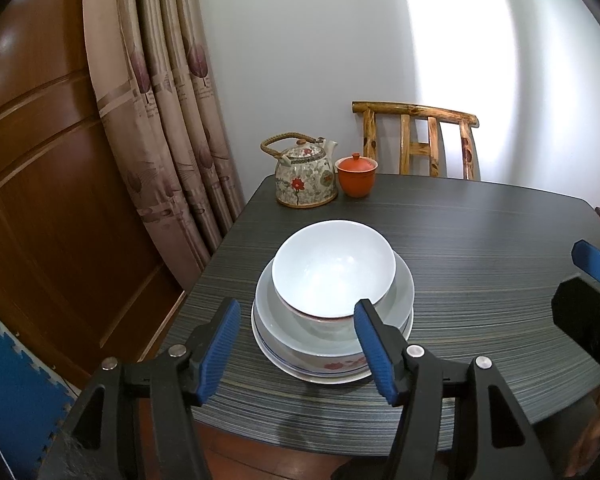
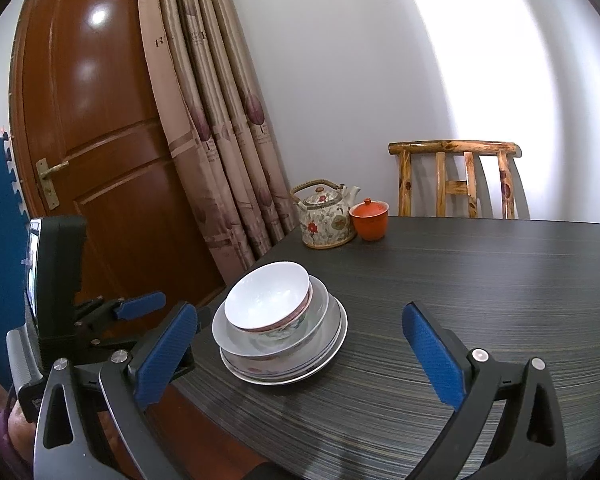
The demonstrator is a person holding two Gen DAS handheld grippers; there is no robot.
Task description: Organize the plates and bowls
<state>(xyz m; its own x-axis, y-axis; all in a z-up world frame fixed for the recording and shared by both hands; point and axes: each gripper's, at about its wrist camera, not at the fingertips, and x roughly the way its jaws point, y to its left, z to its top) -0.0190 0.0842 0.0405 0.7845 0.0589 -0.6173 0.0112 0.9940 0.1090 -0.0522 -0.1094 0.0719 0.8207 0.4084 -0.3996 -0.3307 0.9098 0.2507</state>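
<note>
Sitting stacked near left edge of dark striped wooden table (image 1: 480, 240): white ceramic bowl (image 1: 332, 268) on white plates (image 1: 300, 356) | standing behind, well apart: floral ceramic teapot (image 1: 306, 178), orange lidded cup (image 1: 356, 176) | hovering spread, gripping nothing: left gripper (image 1: 296, 348), right gripper (image 2: 300, 352) | blocking nothing
</note>
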